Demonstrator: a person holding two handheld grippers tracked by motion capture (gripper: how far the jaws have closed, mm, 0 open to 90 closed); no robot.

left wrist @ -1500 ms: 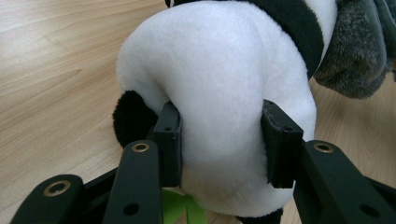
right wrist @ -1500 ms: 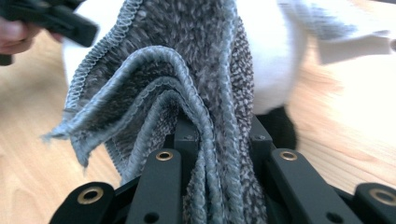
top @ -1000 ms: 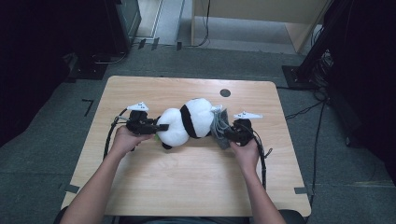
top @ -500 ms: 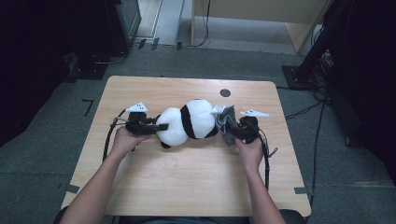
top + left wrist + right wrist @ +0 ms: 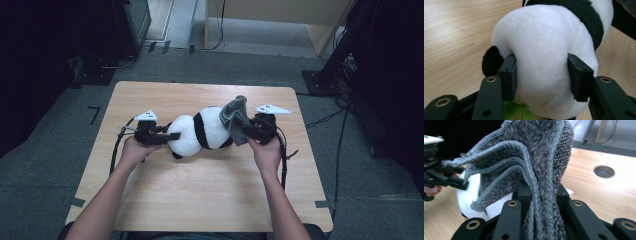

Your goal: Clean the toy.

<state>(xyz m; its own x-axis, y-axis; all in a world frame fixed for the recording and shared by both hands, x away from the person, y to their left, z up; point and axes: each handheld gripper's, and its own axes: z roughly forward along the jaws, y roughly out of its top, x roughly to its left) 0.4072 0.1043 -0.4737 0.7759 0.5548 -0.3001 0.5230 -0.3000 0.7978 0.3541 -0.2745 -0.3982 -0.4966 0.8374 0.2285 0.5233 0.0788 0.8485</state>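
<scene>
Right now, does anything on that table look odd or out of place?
Nothing is spilled or broken. The plush panda lies on its side on the table, its white end between the left tool's jaws, while the right tool pinches a bunched grey cloth.

In my left gripper's view, the toy panda point(image 5: 549, 50) runs off the top and right edges; its face cannot be seen. A green scrap point(image 5: 515, 111) beneath it is half covered and cut by the bottom edge; what it is I cannot tell. In my right gripper's view, the grey cloth point(image 5: 529, 165) covers the pads of my right gripper point(image 5: 541, 195) and most of the panda behind. From above, my forearms point(image 5: 100, 210) leave the bottom edge.
</scene>
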